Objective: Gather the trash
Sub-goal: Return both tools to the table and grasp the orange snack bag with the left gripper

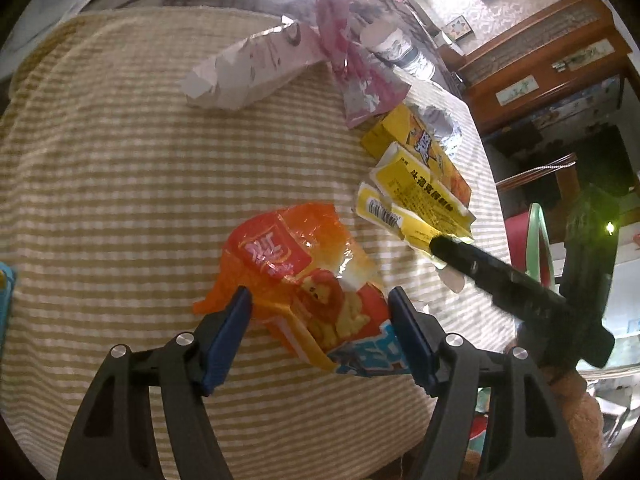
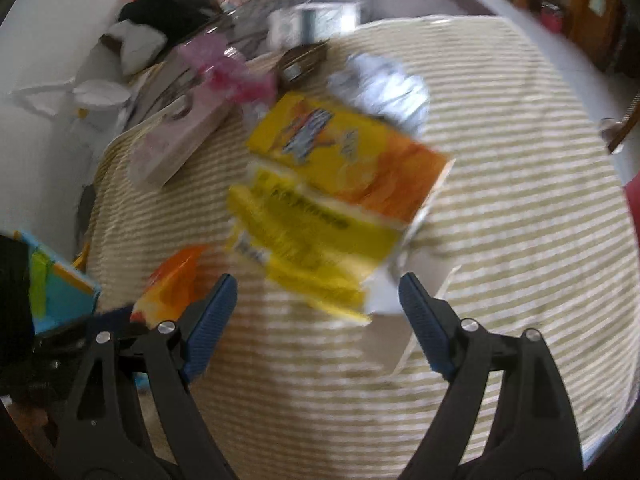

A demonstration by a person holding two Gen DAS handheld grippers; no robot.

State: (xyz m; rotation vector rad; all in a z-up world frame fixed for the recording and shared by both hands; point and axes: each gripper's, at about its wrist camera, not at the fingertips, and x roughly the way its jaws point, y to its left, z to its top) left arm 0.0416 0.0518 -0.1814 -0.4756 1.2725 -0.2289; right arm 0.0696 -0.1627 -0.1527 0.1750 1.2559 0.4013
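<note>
Orange wrapper [image 1: 304, 280]: mid-worktop, between your left gripper [image 1: 320, 300] jaws, part open, pads just beside it.
Yellow packet [image 2: 312, 248]: toward worktop's right edge, ahead of your right gripper [image 2: 316, 284], jaws wide, empty.
Around: yellow box [image 1: 420, 148], pink bag [image 1: 356, 76], white carton [image 1: 248, 68].

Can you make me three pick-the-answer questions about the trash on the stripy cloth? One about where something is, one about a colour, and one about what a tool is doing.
1. Where is the orange snack bag?
A. between the left tool's fingers
B. on the floor
C. inside a bin

2. What colour is the torn box ahead of the right tool?
A. green
B. yellow
C. black

3. How is the right tool?
A. shut on a cup
B. holding the cloth
C. open, holding nothing

Answers: 1 A, the bag lies between the left tool fingers. 2 B, its panels are yellow. 3 C, its fingers stand apart over the striped cloth.
</note>
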